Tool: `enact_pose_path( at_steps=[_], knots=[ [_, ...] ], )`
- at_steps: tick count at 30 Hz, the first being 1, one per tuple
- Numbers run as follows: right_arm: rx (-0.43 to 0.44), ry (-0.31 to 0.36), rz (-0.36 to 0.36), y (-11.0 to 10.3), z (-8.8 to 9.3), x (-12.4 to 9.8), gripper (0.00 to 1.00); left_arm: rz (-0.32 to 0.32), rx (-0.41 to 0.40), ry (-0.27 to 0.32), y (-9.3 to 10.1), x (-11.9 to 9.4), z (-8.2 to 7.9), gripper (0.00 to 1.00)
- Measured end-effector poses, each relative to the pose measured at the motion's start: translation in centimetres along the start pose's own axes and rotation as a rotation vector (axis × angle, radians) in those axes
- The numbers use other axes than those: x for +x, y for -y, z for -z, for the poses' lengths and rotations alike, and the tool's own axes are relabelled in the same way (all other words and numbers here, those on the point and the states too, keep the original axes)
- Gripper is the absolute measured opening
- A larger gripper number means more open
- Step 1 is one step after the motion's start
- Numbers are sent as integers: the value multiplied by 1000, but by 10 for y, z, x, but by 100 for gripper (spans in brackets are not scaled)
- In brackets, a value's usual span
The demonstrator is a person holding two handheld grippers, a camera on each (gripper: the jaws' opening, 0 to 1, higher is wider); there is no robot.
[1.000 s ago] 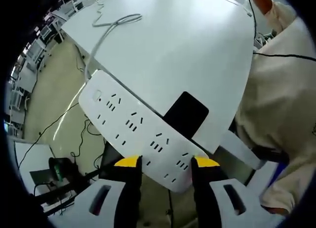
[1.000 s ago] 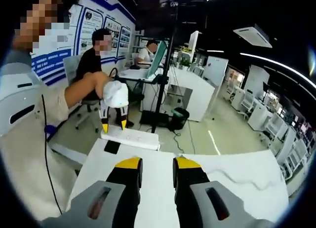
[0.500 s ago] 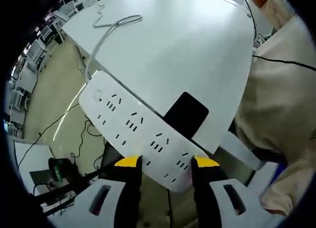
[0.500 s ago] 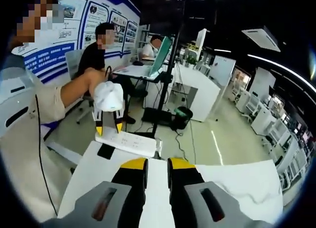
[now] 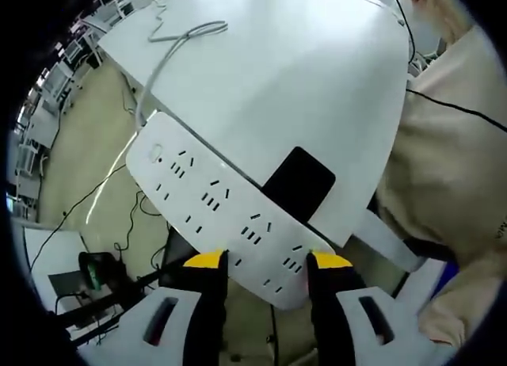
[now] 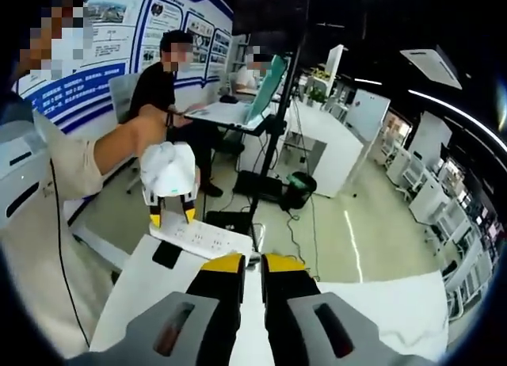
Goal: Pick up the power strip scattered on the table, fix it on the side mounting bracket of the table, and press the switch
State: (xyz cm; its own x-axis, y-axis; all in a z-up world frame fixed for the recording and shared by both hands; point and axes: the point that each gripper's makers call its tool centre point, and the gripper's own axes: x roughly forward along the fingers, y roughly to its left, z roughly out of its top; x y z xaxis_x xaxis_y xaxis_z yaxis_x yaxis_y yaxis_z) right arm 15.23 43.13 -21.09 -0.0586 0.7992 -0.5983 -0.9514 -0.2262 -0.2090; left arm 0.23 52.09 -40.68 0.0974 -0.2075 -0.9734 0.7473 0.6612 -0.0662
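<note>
The white power strip (image 5: pixel 214 200) lies across the table's side edge, sockets facing me. My left gripper (image 5: pixel 265 261) is shut on its near end, a yellow tip on either side. A black mounting bracket (image 5: pixel 298 184) sits at the table edge just behind the strip. In the right gripper view, the left gripper (image 6: pixel 169 218) holds the power strip (image 6: pixel 207 239) beyond the table's far edge, next to the black bracket (image 6: pixel 166 255). My right gripper (image 6: pixel 253 263) hovers over the white table (image 6: pixel 380 303), jaws almost together, nothing between them.
The strip's grey cable (image 5: pixel 181 38) loops over the far tabletop (image 5: pixel 301 57). A person's beige sleeve (image 5: pixel 451 168) is at the right. Below the edge are floor cables and a black stand (image 5: pixel 95 271). Seated people, desks and a monitor stand (image 6: pixel 265 112) fill the room behind.
My right gripper's jaws have drawn closer together, and its view has risen and shifted toward the strip. The left gripper and the strip have stayed put.
</note>
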Motion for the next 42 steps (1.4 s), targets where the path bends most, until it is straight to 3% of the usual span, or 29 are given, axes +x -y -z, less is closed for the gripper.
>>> enact_pose_path(
  at_steps=[13, 21, 27, 33, 42],
  knots=[
    [11, -14, -10, 11, -17, 19, 0, -2, -1, -1, 0, 0, 0, 44],
    [-20, -46, -20, 15, -16, 40, 0, -2, 1, -3, 0, 0, 0, 44],
    [121, -24, -24, 17, -23, 57, 0, -4, 1, -12, 0, 0, 0, 44],
    [121, -17, -3, 21, -29, 65, 0, -3, 4, -7, 0, 0, 0, 44],
    [151, -49, -17, 22, -22, 85, 0, -4, 2, -14, 0, 0, 1, 44]
  ],
)
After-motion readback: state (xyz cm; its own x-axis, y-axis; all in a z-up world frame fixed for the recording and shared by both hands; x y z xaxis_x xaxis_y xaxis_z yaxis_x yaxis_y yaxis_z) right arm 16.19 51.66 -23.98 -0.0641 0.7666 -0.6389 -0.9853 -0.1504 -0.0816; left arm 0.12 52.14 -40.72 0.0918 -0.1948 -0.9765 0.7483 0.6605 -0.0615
